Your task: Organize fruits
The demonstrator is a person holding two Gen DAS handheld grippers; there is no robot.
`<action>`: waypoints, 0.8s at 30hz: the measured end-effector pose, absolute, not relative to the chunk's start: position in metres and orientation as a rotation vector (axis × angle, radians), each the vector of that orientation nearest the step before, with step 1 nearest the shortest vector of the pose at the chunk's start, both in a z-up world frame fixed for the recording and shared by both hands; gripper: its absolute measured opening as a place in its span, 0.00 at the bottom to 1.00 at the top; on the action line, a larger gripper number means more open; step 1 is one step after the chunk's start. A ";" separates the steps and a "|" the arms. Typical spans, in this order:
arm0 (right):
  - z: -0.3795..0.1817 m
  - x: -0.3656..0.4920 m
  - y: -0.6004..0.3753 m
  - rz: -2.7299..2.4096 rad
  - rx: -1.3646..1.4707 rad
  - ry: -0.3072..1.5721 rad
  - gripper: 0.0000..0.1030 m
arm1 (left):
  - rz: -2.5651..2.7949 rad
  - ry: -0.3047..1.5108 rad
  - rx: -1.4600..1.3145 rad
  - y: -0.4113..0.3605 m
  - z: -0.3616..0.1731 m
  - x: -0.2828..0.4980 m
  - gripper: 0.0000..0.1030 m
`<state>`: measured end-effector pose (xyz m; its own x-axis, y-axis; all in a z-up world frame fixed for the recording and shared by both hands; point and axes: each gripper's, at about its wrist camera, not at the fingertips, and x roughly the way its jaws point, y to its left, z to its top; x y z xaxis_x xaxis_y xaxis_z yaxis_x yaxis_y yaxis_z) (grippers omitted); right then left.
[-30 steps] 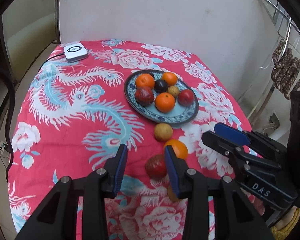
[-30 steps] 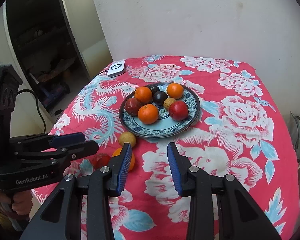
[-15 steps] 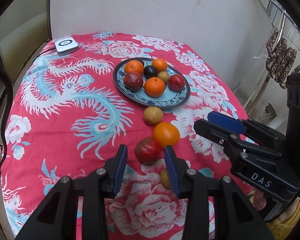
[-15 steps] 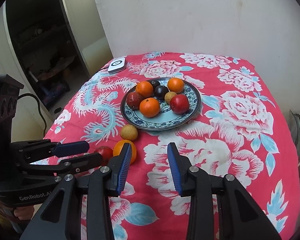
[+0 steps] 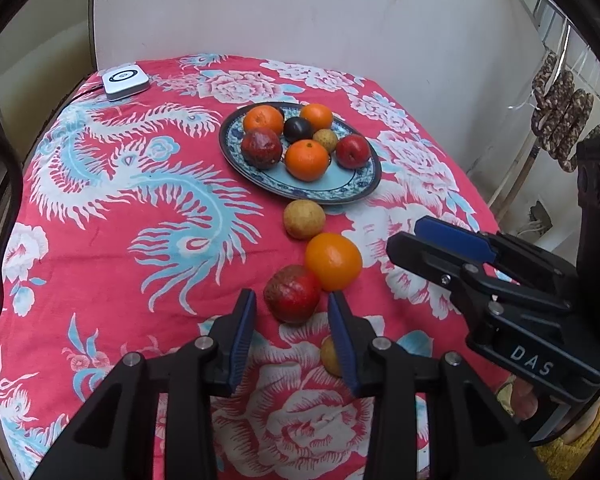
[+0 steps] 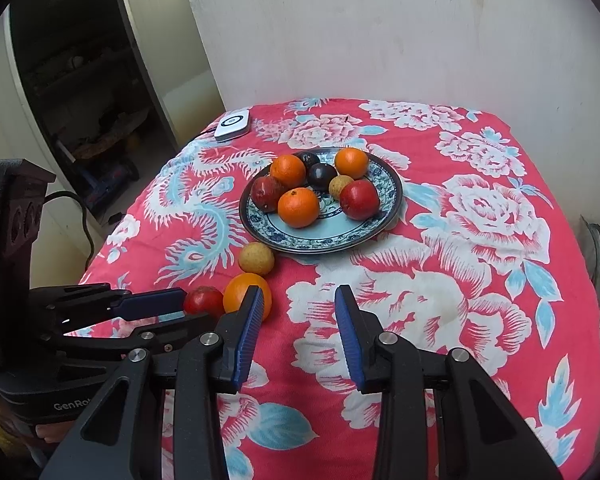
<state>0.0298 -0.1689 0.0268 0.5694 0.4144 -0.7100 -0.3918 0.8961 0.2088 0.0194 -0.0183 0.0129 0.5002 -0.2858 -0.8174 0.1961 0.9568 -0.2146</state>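
Note:
A blue patterned plate [image 5: 356,194] [image 6: 392,208] holds several fruits: oranges, red fruits, a dark plum, a small tan fruit. On the cloth in front of it lie a tan fruit [image 5: 304,219] [image 6: 256,258], an orange [image 5: 333,261] [image 6: 242,290], a dark red fruit [image 5: 293,294] [image 6: 203,300] and a small yellow fruit [image 5: 330,356], partly hidden by my left finger. My left gripper [image 5: 292,320] is open, its tips on either side of the near edge of the red fruit. My right gripper [image 6: 296,312] is open and empty, just right of the orange.
A red flowered tablecloth [image 5: 140,240] covers the table. A white device [image 5: 124,79] [image 6: 233,125] with a cable sits at the far left corner. A white wall stands behind. Dried items [image 5: 560,120] hang at the right, off the table.
My left gripper has moved forward and down toward the dark red fruit, which now sits between the fingertips. My right gripper has drawn back and lifted slightly. Both stay open.

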 end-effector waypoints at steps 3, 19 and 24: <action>0.026 0.030 -0.168 0.474 0.028 0.844 0.37 | -0.297 1.007 -0.095 -0.019 0.012 0.020 0.32; 0.023 0.027 -0.159 0.502 0.012 0.855 0.37 | -0.237 0.972 -0.116 -0.002 0.017 0.019 0.29; 0.021 0.024 -0.148 0.532 -0.013 0.861 0.37 | -0.215 0.963 -0.126 0.006 0.018 0.020 0.29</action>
